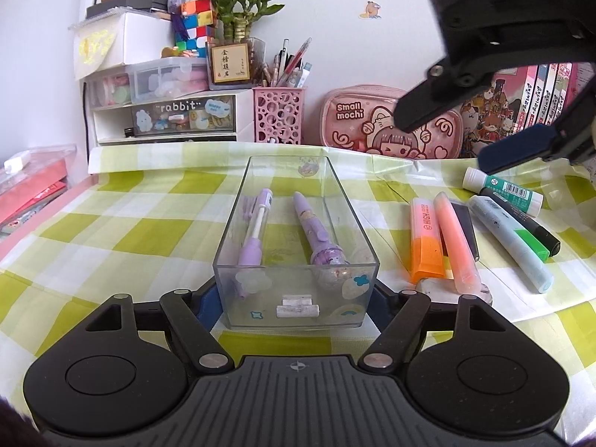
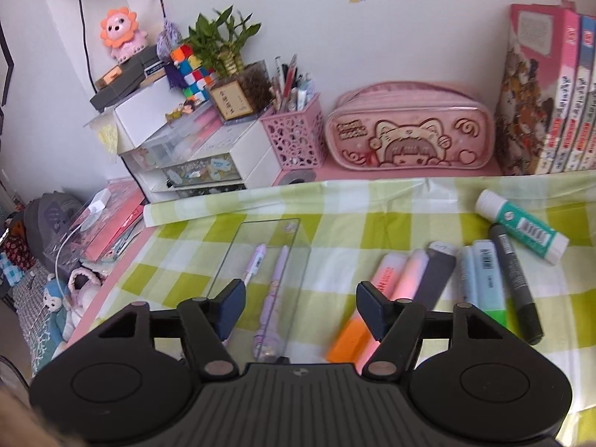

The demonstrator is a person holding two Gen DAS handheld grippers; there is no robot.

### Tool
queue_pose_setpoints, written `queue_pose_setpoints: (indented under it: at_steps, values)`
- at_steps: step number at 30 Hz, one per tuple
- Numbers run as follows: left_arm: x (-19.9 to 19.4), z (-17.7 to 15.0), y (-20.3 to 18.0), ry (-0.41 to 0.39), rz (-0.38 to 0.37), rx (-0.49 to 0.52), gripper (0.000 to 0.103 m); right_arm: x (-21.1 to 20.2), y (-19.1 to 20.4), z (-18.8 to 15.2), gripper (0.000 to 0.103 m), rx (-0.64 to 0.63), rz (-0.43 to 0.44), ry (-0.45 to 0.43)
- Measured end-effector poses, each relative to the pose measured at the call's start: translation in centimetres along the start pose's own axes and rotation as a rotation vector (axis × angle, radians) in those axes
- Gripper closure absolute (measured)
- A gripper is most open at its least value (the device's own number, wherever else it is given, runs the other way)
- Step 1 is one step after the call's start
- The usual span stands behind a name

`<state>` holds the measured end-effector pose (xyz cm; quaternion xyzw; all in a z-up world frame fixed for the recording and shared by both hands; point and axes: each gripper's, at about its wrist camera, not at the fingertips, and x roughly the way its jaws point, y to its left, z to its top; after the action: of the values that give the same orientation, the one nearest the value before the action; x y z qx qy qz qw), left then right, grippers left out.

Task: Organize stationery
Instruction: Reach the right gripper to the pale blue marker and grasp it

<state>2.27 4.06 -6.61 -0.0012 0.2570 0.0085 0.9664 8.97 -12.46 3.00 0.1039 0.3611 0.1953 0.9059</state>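
A clear plastic tray (image 1: 337, 190) stands on the green checked cloth and holds two purple pens (image 1: 255, 229) (image 1: 316, 227). My left gripper (image 1: 296, 298) is shut on the tray's near end, one finger on each side. To the tray's right lie an orange highlighter (image 1: 426, 238), a pink highlighter (image 1: 456, 242), a pale blue marker (image 1: 510, 240), a black marker (image 1: 521, 219) and a glue stick (image 1: 503, 190). My right gripper (image 2: 301, 311) is open and empty, hovering above the tray (image 2: 238, 257) and the highlighters (image 2: 383, 287); it shows in the left wrist view (image 1: 447, 141) at the upper right.
A pink pen holder (image 1: 277, 113), a pink pencil case (image 1: 391, 123), drawer boxes (image 1: 167, 111) and books (image 1: 521, 100) line the back wall. A dark flat card (image 1: 465, 227) lies beside the highlighters. The desk's left edge drops off past pink folders (image 1: 26, 193).
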Motion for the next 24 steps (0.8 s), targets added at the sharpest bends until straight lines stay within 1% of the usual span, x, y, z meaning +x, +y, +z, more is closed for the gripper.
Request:
queue_pose_setpoints:
  at_steps: [1, 3, 5, 7, 11, 14, 16, 17, 19, 22, 24]
  values:
    - [0.0, 0.0, -0.1, -0.001, 0.002, 0.0, 0.029, -0.4, -0.5, -0.4, 0.027, 0.001, -0.019, -0.017]
    - [-0.1, -0.1, -0.2, -0.004, 0.004, 0.002, 0.03, -1.1, -1.6, -1.0, 0.024, 0.0, -0.064, -0.039]
    - [-0.1, -0.2, -0.2, -0.007, 0.007, -0.001, 0.03, -1.5, -2.9, -1.4, 0.024, 0.008, -0.102, -0.043]
    - [-0.2, -0.2, -0.2, -0.011, 0.013, 0.001, 0.03, -1.8, -4.5, -1.6, 0.024, 0.043, -0.132, -0.046]
    - [-0.3, -0.2, -0.3, -0.013, 0.015, 0.001, 0.03, -2.2, -7.5, -1.8, 0.023, 0.14, -0.171, -0.047]
    - [-0.3, -0.2, -0.3, -0.013, 0.018, 0.005, 0.03, -2.1, -9.0, -2.0, 0.023, 0.178, -0.183, -0.042]
    - [-0.3, -0.2, -0.3, -0.014, 0.018, 0.005, 0.03, -1.7, -9.5, -2.2, 0.024, 0.181, -0.195, -0.034]
    - [-0.3, -0.2, -0.3, -0.013, 0.018, 0.006, 0.03, -1.5, -9.5, -2.3, 0.025, 0.172, -0.199, -0.03]
    - [-0.3, -0.2, -0.3, -0.014, 0.016, 0.005, 0.03, -1.2, -9.3, -2.7, 0.04, 0.157, -0.192, -0.03]
    - [-0.3, -0.3, -0.3, -0.014, 0.012, 0.006, 0.03, -0.8, -9.1, -2.9, 0.051, 0.158, -0.169, -0.016]
    - [-0.3, -0.3, -0.3, -0.015, 0.009, 0.006, 0.03, -0.6, -9.1, -2.9, 0.054, 0.161, -0.148, -0.01]
